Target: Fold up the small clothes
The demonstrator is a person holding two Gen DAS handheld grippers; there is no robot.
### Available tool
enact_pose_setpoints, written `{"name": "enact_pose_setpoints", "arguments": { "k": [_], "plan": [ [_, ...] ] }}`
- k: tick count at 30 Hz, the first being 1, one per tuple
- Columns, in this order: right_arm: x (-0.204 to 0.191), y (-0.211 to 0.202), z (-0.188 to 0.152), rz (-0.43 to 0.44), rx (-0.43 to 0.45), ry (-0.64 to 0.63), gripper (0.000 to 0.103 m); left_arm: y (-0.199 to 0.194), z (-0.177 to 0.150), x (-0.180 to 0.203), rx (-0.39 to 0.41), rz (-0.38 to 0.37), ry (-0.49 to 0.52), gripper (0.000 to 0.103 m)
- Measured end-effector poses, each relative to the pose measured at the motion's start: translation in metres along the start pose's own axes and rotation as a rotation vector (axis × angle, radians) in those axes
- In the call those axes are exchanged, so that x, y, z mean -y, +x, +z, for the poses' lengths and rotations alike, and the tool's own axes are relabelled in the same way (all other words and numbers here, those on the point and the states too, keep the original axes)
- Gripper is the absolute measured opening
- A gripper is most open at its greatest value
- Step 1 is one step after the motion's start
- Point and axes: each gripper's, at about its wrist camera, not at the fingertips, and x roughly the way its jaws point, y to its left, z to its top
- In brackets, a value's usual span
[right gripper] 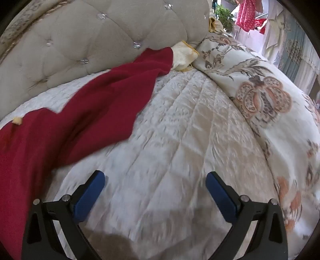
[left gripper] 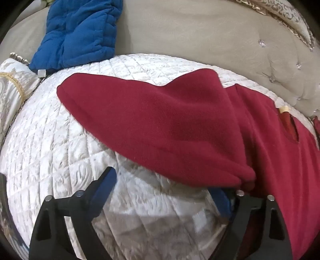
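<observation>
A dark red fleece garment [left gripper: 180,124] lies spread on the white quilted bedspread [left gripper: 60,140], one folded part reaching left and the rest running off to the right. A small cream tag [left gripper: 284,109] sits near its collar. My left gripper [left gripper: 162,190] stands open just in front of the garment's near edge. That red edge drapes over the tip of its right finger [left gripper: 220,200], and nothing lies between the pads. In the right wrist view the same garment [right gripper: 70,124] fills the left side, a sleeve [right gripper: 156,60] stretching toward the headboard. My right gripper [right gripper: 155,180] is open above bare quilt, to the right of the cloth.
A blue quilted garment [left gripper: 80,34] lies against the beige tufted headboard [left gripper: 200,36] at the back left. A floral pillow or duvet [right gripper: 260,96] lies along the right of the bed. A cream cloth with yellow trim [right gripper: 184,54] sits by the sleeve's end. Clothes hang at the far right [right gripper: 248,16].
</observation>
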Motion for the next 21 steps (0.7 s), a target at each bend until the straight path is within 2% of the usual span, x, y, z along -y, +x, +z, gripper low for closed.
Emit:
{"name": "enact_pose_setpoints", "arguments": {
  "k": [4,9,14,18,21],
  "plan": [
    [-0.004,-0.054,-0.024,0.088,0.034,0.002,0.103,-0.019,-0.006,0.002,0.024,-0.019,0.001,0.067],
    [-0.022,-0.114,-0.036,0.145,0.045,-0.048,0.103,-0.039,-0.004,0.006,0.068,-0.004,0.023,0.065],
    [-0.065,-0.160,-0.039,0.286,0.027,-0.117,0.103,-0.069,-0.004,0.008,0.140,-0.025,0.048,0.065],
    [-0.106,-0.180,-0.033,0.434,-0.009,-0.179,0.103,-0.087,-0.002,0.010,0.174,-0.043,0.066,0.065],
    [-0.141,-0.194,-0.030,0.540,-0.017,-0.212,0.103,-0.093,-0.002,0.009,0.182,-0.025,0.068,0.065]
  ]
}}
